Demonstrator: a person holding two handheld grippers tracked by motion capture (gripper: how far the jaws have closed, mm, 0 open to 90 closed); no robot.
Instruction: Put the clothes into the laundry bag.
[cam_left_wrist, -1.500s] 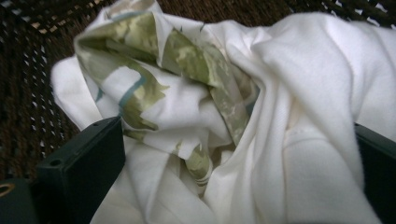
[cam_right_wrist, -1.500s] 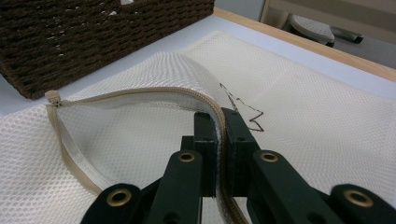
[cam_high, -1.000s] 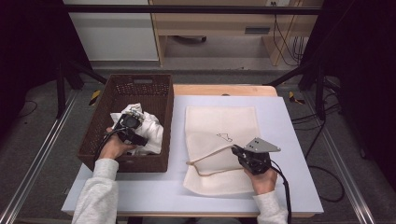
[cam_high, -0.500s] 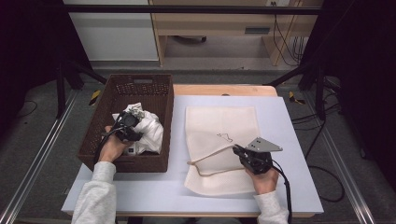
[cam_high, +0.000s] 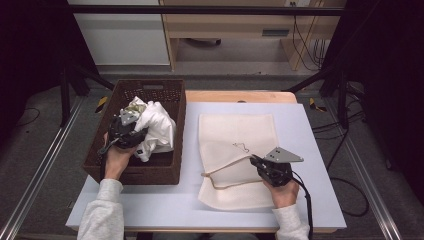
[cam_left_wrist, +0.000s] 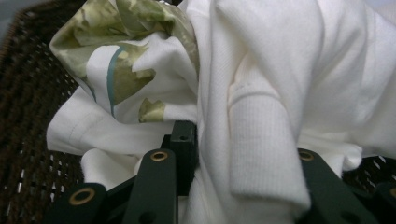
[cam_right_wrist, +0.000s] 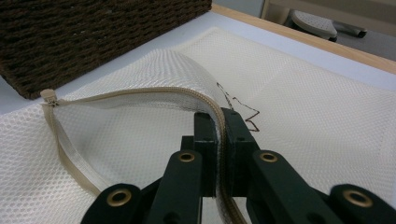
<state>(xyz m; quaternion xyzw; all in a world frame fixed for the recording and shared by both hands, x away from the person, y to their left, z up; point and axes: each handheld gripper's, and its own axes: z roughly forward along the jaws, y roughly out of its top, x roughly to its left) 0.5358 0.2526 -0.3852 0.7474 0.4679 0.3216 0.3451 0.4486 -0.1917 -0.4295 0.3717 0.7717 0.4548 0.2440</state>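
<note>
A dark wicker basket at the table's left holds a heap of white clothing and a green-patterned cloth. My left gripper is inside the basket. Its jaws have just been closing, and they now pinch a ribbed white garment that bulges between them. A cream mesh laundry bag lies flat on the white table top. My right gripper is shut on the bag's zipper edge and holds the mouth raised and open towards the basket.
The basket's side wall stands close to the left of the bag's mouth. A bare strip of table lies between them. The table's wooden back edge and dark stand legs sit beyond the bag.
My left gripper has closed on the white garment and lifted it a little out of the heap. The right gripper and the bag have stayed still.
</note>
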